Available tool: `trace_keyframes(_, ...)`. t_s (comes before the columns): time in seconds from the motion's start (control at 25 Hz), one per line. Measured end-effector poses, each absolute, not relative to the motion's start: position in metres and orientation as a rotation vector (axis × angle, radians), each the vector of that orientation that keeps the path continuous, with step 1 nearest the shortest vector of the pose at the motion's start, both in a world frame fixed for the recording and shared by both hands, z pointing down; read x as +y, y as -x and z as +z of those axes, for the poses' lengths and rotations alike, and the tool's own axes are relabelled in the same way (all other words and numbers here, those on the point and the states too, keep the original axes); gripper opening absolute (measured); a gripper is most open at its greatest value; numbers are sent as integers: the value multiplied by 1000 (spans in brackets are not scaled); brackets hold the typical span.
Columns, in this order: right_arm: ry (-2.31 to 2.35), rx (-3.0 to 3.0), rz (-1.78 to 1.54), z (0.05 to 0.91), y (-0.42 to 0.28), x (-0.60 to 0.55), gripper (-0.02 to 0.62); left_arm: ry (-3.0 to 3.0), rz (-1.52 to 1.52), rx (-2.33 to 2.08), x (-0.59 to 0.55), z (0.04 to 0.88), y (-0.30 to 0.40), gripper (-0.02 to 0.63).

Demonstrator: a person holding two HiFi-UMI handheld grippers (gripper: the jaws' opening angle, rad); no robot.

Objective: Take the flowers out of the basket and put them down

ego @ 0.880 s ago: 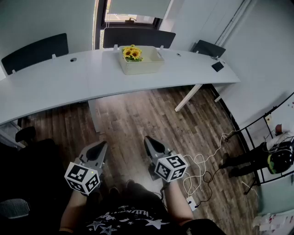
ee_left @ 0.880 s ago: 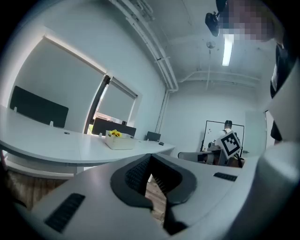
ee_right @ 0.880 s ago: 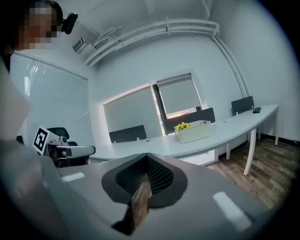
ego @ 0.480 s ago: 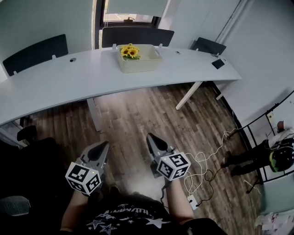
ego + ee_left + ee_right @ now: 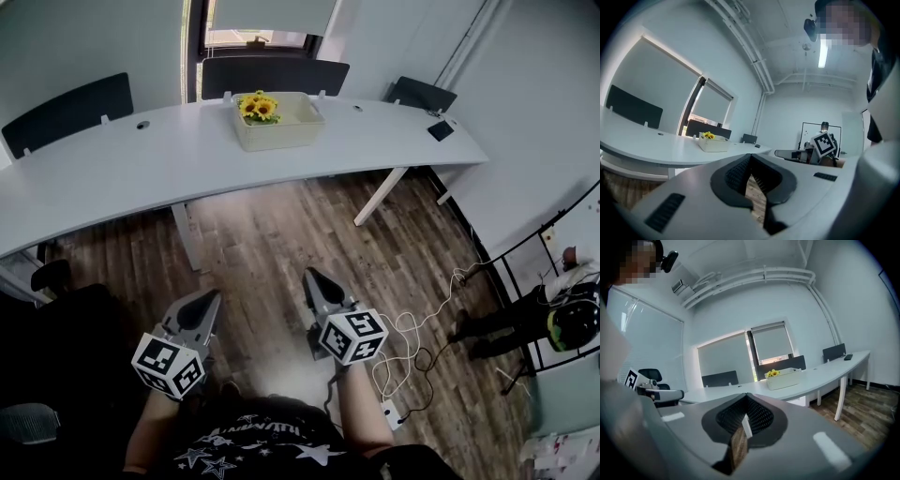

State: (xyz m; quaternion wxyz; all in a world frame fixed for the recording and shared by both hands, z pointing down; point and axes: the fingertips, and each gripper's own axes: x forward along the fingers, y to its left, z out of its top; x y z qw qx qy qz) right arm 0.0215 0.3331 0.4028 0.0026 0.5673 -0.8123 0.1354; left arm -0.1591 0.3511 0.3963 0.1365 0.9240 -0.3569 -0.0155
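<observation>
Yellow sunflowers (image 5: 255, 107) stand in the left end of a cream rectangular basket (image 5: 281, 131) on the long white curved table (image 5: 141, 173), far ahead of me. The flowers (image 5: 709, 135) and basket (image 5: 714, 144) also show small in the left gripper view, and the flowers (image 5: 772, 373) in the basket (image 5: 785, 378) in the right gripper view. My left gripper (image 5: 200, 305) and right gripper (image 5: 313, 281) hang low over the wooden floor, well short of the table. Both are shut with nothing between the jaws.
Dark chairs (image 5: 272, 75) line the table's far side. A dark phone-like object (image 5: 440, 130) lies at the table's right end. White cables (image 5: 417, 333) and a power strip lie on the floor at right. A black office chair (image 5: 42, 309) stands at left.
The view has shifted slightly, so table and basket sit a little further left and higher in the picture. Both grippers stay shut in about the same place.
</observation>
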Motion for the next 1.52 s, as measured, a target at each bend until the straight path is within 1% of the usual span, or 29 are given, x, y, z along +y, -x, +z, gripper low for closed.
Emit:
trace_keyframes(0.12,-1905,-2461,375,404,-31,324,3,-2658,-40,-1047,335,402,168,9)
trace_keyframes(0.28,-1968,-2384,346,417,-44,322,3,-2668,-130,-1007,325,393,172,9)
trace_keyframes(0.48,-1979,-2387,400,432,-67,299,5,-2649,-78,-1050,299,408,161,9)
trace_keyframes(0.92,-1776,-2552,395,433,-124,182,5,-2593,-77,-1183,213,396,79,8)
trace_keyframes(1.16,-1686,-2587,393,441,-167,140,5,-2547,6,-1265,170,412,32,9)
trace_keyframes(1.36,-1662,-2626,404,437,-208,112,5,-2489,-22,-1335,147,409,5,8)
trace_keyframes(1.52,-1606,-2681,420,438,-212,98,5,-2457,-17,-1358,135,407,-11,9)
